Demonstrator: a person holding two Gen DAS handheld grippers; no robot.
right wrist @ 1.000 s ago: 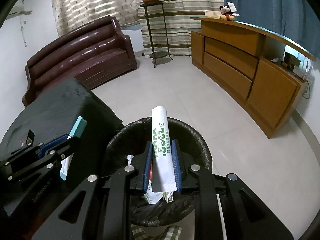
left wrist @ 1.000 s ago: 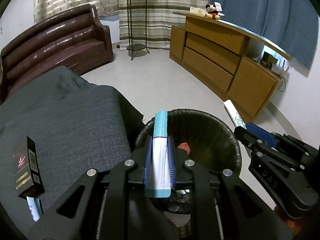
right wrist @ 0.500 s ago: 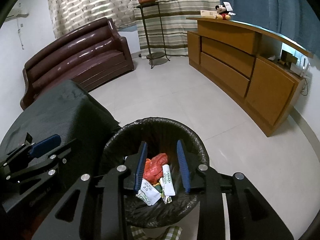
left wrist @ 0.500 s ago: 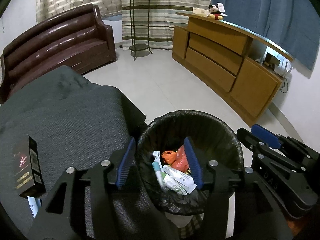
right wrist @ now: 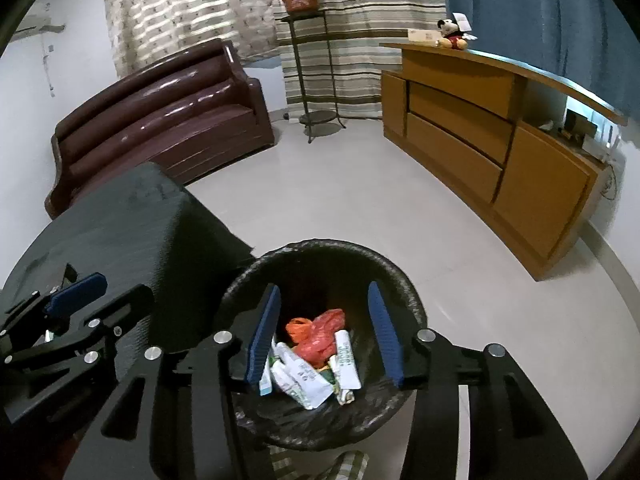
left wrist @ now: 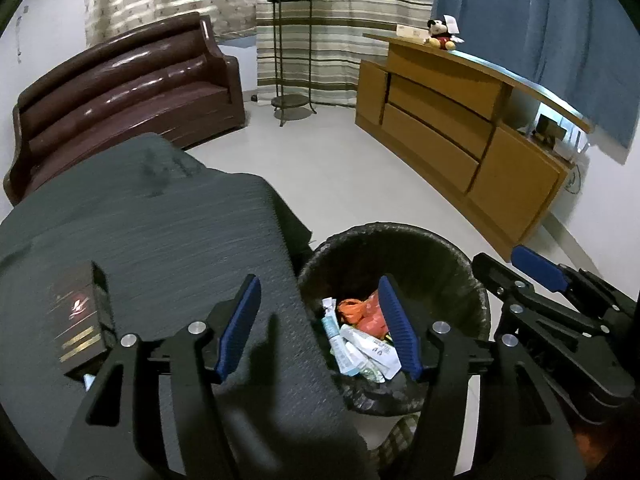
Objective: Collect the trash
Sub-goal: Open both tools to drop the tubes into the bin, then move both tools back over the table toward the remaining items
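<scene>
over the black-lined bin point(right wrist: 320, 256) by the cloth-covered table point(left wrist: 160, 232) i see both my grippers empty, fingers spread wide — left gripper point(left wrist: 320, 324), right gripper point(right wrist: 326, 336) — with the tubes point(right wrist: 346, 360) and orange bag point(right wrist: 320, 334) lying inside it.

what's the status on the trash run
Left gripper open, empty. Right gripper open, empty, over the trash bin. Dark box on the covered table. Nothing in the way.
</scene>
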